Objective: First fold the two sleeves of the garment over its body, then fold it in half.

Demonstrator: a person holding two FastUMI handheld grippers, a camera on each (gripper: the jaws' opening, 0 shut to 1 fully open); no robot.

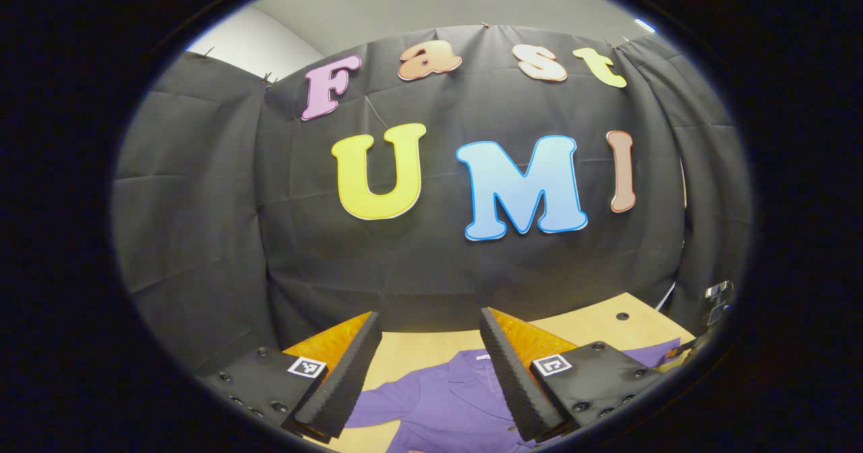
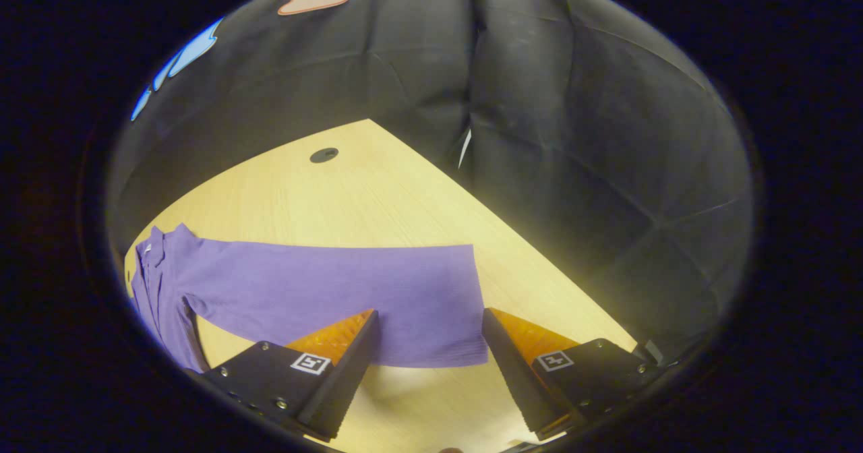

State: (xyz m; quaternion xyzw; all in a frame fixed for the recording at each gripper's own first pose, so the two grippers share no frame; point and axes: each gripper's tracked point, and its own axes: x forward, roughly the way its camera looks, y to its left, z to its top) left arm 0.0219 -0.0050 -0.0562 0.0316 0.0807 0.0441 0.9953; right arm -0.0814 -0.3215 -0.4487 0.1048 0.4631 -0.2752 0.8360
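Note:
A purple garment [image 1: 438, 399] lies flat on the light wooden table [image 1: 431, 345]. In the left gripper view its collar and buttoned front lie below my left gripper [image 1: 429, 345], which hangs open above it with nothing between the fingers. In the right gripper view one long sleeve [image 2: 323, 288] stretches out flat to the right, its cuff [image 2: 448, 331] lying between and just beyond the fingers. My right gripper [image 2: 429, 342] is open above that cuff, holding nothing. The garment's body [image 2: 158, 284] bunches at the left of that view.
The black cloth wall [image 2: 573, 170] closes off the table's far and right edges. A small dark round hole [image 2: 323, 155] sits in the tabletop near the back. Bare wood [image 2: 350, 197] lies beyond the sleeve. Part of another gripper [image 1: 715, 305] shows at the right of the left gripper view.

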